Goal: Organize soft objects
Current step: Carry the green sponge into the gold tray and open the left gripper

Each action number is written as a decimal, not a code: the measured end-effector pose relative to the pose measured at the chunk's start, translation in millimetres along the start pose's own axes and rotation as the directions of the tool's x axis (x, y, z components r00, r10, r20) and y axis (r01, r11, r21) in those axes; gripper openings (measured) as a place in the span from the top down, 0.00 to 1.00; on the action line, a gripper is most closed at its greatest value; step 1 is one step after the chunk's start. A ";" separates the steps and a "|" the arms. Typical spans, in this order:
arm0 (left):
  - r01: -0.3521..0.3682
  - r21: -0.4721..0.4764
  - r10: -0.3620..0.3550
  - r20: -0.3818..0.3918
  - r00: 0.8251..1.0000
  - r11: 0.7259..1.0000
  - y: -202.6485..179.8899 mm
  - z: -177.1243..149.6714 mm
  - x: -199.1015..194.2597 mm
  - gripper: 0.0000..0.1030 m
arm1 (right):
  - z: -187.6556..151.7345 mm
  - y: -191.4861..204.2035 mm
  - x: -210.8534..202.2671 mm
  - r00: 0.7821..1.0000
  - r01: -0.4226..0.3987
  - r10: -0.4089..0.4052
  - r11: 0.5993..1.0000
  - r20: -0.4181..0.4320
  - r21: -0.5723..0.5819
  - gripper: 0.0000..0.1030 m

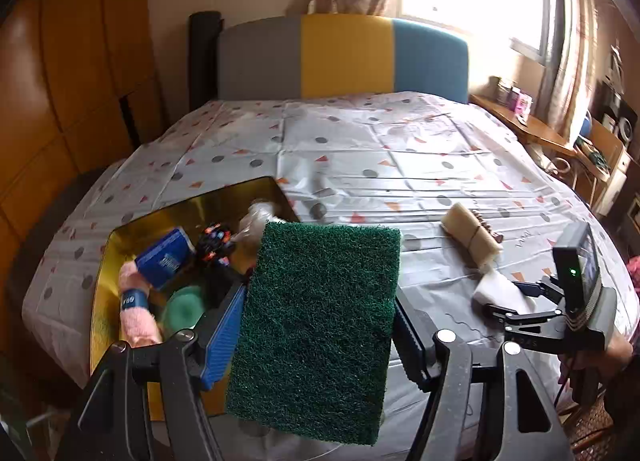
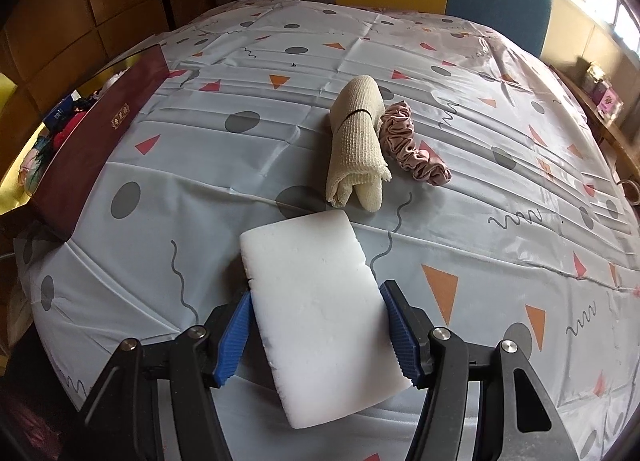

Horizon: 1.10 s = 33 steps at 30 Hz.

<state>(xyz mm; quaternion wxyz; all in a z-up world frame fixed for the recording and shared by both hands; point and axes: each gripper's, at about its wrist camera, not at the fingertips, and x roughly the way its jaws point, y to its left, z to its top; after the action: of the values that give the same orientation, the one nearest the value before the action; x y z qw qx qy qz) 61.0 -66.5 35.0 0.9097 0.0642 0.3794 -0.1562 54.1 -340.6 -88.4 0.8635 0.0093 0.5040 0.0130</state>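
A dark green scouring pad (image 1: pixel 320 325) hangs above the bed's near edge, and my left gripper (image 1: pixel 320 293) is shut on its two long sides. Just left of it stands an open box with a gold lining (image 1: pixel 120 245); inside are a pink fluffy roll (image 1: pixel 136 313), a blue pack (image 1: pixel 164 257), a green sponge (image 1: pixel 184 309) and several hair ties. My right gripper (image 2: pixel 316 291) is shut on a white sponge block (image 2: pixel 316 301) that rests on the bedsheet. Beyond it lie a rolled beige cloth (image 2: pixel 356 141) and a pink scrunchie (image 2: pixel 412 145).
The bed's patterned grey sheet (image 1: pixel 380 149) stretches back to a grey, yellow and blue headboard (image 1: pixel 344 57). A wooden wardrobe (image 1: pixel 60 81) stands at the left. A wooden side table (image 1: pixel 532 125) with small items is at the right. The box's dark red outer wall (image 2: pixel 100 133) faces my right gripper.
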 end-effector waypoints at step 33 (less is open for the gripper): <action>-0.134 -0.426 0.097 -0.107 0.989 0.895 162.1 -34.5 41.6 0.16 | 3.9 1.7 0.0 1.000 0.019 -0.019 1.000 0.004 -0.005 0.40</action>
<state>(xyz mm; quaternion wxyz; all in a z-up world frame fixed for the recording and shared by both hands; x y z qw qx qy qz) 119.4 84.7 -19.0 0.8924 -0.1099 0.4375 -0.0110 57.4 -339.0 -86.5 0.8646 0.0025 0.5024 0.0058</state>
